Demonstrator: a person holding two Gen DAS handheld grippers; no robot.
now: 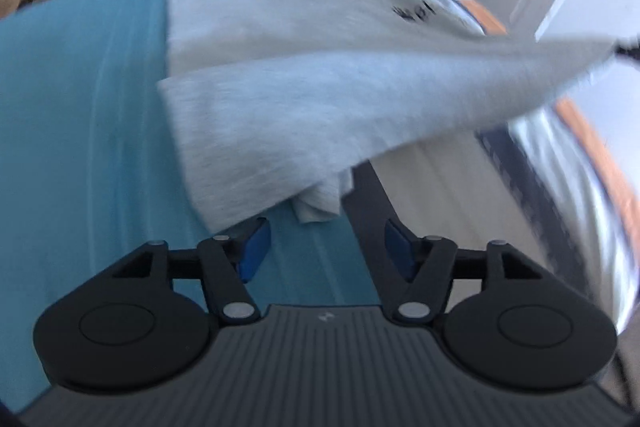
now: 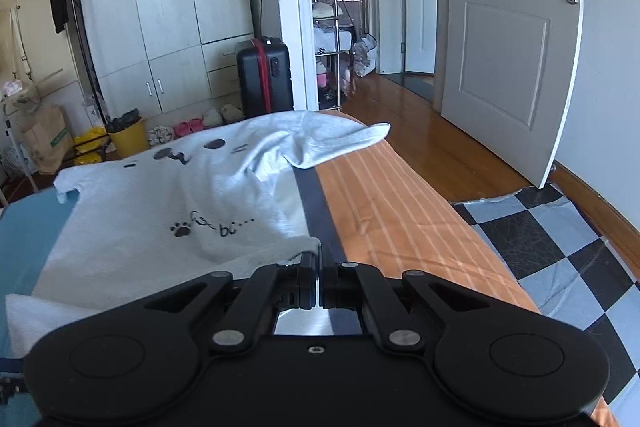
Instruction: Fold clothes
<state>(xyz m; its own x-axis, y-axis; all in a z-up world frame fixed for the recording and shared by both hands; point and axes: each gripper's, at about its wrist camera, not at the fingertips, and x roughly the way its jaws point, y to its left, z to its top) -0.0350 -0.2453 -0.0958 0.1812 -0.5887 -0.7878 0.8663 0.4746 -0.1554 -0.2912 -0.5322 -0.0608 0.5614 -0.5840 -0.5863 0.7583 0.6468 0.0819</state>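
Grey T-shirt (image 2: 160,211) lies spread on the bed (image 2: 400,211); soft, light, floppy. Our right tool (image 2: 319,269) pinches its near hem corner; left tool (image 1: 320,247) gapes, gripping nothing. We'd grab hems or corners.

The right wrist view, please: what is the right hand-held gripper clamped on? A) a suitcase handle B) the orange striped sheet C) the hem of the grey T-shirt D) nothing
C: the right hand-held gripper has its jaws shut on a raised edge of the grey T-shirt, above the orange striped sheet.
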